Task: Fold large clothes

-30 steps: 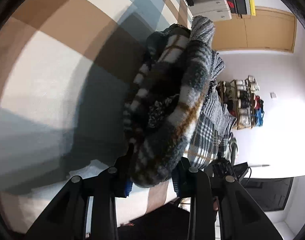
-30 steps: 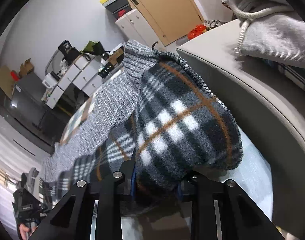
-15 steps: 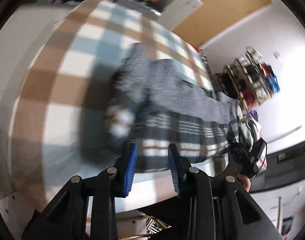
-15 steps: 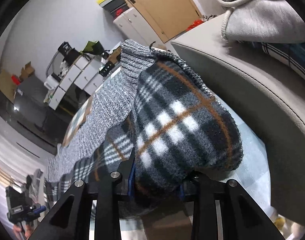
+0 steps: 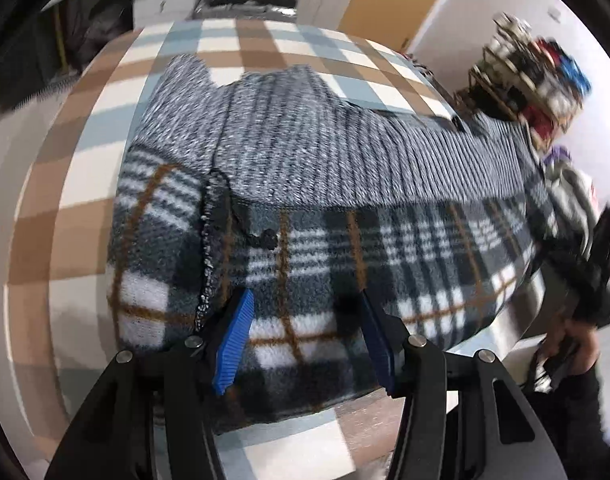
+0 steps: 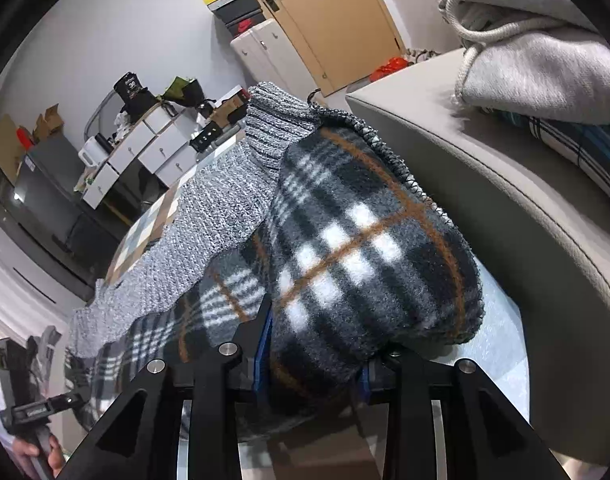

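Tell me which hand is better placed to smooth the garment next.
Left. Its tongs have just been opening and stand apart over the flat plaid garment, gripping nothing. The right tongs are clamped on a bunched fold of it.

"36" on the black box (image 6: 131, 87) atop the drawers

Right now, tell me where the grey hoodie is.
In the right wrist view, the grey hoodie sits top right on the grey sofa arm, atop a blue plaid cloth.

One plaid garment (image 5: 305, 264), two grippers (perhaps two folded clothes (image 6: 545, 68)).
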Demonstrator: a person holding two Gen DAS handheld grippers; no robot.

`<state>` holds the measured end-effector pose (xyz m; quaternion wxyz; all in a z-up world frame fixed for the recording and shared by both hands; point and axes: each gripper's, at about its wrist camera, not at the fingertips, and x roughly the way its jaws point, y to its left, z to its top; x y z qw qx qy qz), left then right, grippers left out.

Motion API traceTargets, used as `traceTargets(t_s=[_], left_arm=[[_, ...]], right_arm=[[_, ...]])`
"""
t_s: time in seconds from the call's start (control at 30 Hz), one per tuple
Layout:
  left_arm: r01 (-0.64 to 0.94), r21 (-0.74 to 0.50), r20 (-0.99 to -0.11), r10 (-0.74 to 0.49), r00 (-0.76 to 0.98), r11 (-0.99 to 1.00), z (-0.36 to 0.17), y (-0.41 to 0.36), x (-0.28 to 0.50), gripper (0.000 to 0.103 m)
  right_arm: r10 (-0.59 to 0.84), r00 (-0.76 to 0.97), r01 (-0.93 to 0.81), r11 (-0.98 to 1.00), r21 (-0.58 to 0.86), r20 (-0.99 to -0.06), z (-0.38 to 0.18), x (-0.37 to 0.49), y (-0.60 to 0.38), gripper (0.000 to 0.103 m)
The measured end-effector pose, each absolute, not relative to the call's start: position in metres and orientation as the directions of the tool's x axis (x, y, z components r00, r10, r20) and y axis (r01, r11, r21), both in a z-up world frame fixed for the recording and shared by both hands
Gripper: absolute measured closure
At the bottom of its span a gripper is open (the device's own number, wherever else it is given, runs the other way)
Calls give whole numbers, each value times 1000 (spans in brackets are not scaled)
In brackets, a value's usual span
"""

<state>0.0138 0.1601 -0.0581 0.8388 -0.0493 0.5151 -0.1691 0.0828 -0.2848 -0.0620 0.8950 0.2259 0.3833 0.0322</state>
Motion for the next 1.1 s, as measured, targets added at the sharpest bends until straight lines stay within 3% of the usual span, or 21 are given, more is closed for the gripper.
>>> traceTargets(t_s=[0.3,0.47,0.53,0.6,0.8,0.93,1.1], left_arm=[[289,-110,-859,-238,453,951,-56,137,5,54],[289,-113,-861,-239,449,951,-55,136,5,54],[289,-110,-861,-237,451,951,-56,135,5,54],[287,-106,-860,-232,454,952,-56,134,5,54],[277,-119,-858,-239,454,953,-55,136,2,54],[294,-120,-856,-249,453,948,-57,130,1,45],[303,-90,-863,-226,452,949,-58,118,2,44]], right_arm=[[280,705,156,835,528,-651,-77,90,-296,47],[291,710,159,822,548,-642,-79,99,-297,44],[285,713,159,824,544,-641,-79,100,-297,46],[272,720,150,838,525,-639,-77,97,-297,59],[166,765,96,926,364,-622,-52,82,-275,74],[111,811,70,956,284,-574,-33,69,-261,77],[76,856,31,980,198,-512,-14,55,-242,78]])
